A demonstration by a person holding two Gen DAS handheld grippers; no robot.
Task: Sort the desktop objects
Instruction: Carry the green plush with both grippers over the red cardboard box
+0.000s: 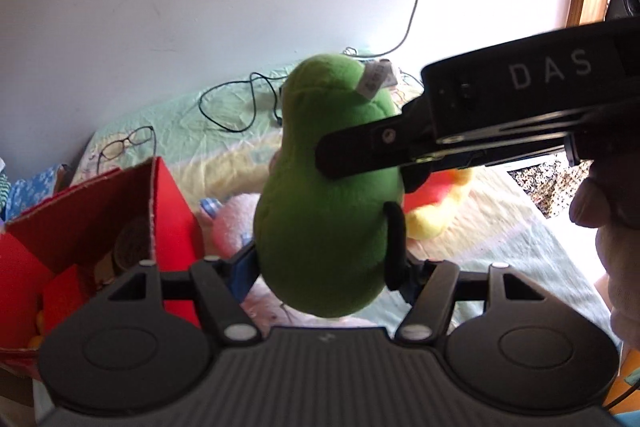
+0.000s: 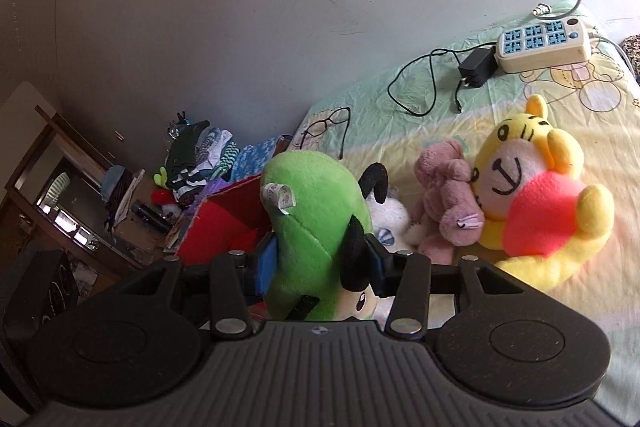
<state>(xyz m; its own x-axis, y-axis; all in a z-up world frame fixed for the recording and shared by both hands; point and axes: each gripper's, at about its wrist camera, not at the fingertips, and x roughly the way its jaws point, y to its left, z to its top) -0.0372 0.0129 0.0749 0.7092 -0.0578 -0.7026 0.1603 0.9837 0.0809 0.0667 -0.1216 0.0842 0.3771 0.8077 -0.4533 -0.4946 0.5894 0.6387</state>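
Observation:
A green plush toy (image 1: 316, 195) with a white label and black limbs hangs above the bed, gripped from two sides. My left gripper (image 1: 326, 261) is shut on its lower body. My right gripper (image 1: 372, 167) reaches in from the right and clamps its upper side. In the right wrist view the right gripper (image 2: 322, 261) squeezes the green plush toy (image 2: 308, 195) between blue pads; a face with an eye shows below. An open red cardboard box (image 1: 172, 203) stands at the left, just beyond the toy, and the red box (image 2: 216, 227) shows again behind the plush.
On the patterned bedsheet (image 2: 400, 95) lie a yellow tiger plush (image 2: 520, 187), a pink plush (image 2: 448, 195), a white plush with a black ear (image 2: 386, 207), glasses (image 2: 326, 121), a black adapter (image 2: 476, 65) with cord and a power strip (image 2: 544, 45). A person's hand (image 1: 616, 219) holds the right gripper.

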